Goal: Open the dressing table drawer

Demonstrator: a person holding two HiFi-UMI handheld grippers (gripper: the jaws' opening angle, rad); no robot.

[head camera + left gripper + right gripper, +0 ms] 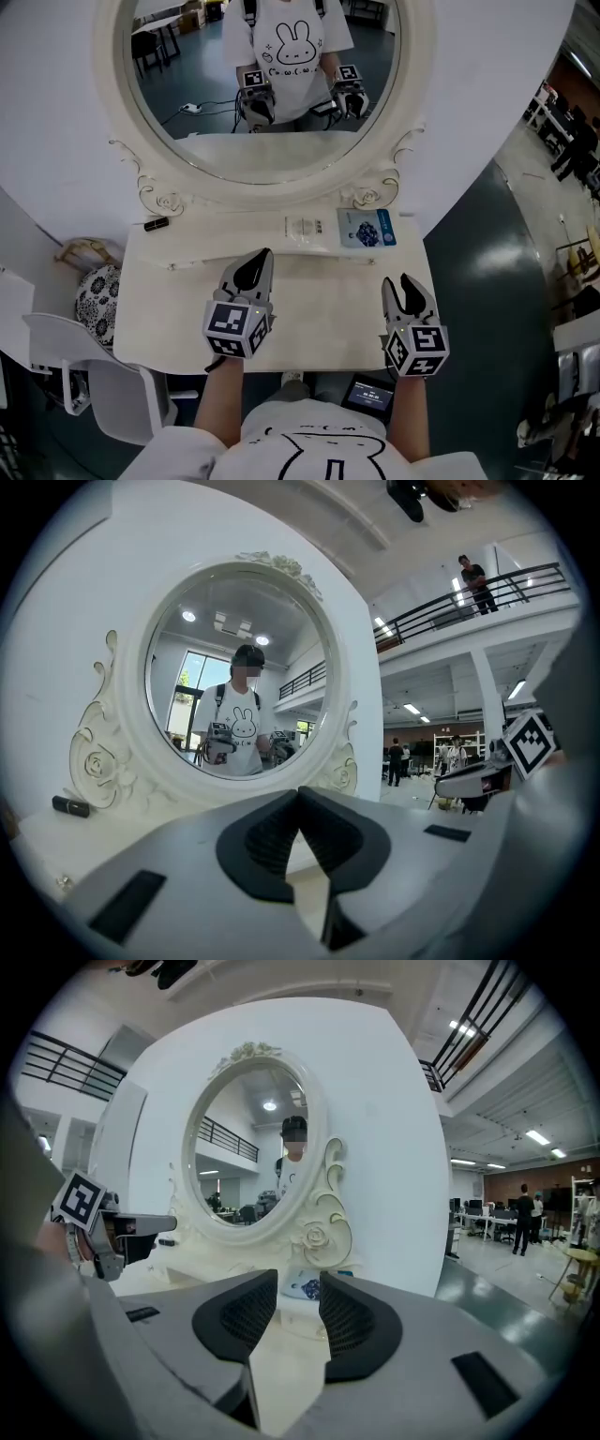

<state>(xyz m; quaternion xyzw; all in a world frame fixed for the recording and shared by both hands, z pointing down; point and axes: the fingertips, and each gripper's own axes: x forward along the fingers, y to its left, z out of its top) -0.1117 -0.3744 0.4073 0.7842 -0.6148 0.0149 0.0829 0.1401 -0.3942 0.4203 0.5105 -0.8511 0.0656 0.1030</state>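
Note:
The cream dressing table (309, 319) stands in front of me, with an oval mirror (267, 75) on top. Its drawer sits below the tabletop and is hidden in every view. My left gripper (257, 266) hangs over the front half of the tabletop, left of centre. Its jaws are shut with nothing between them, and the tips meet in the left gripper view (298, 797). My right gripper (405, 287) hovers near the table's right edge. It is open and empty, with a narrow gap between the pads (298, 1286).
On the raised back ledge lie a small black object (156, 224), a white packet (307, 230) and a blue-and-white packet (366, 228). A white chair (84, 375) and a patterned cushion (97, 295) stand to the left. A small screen device (370, 396) lies below the table's front edge.

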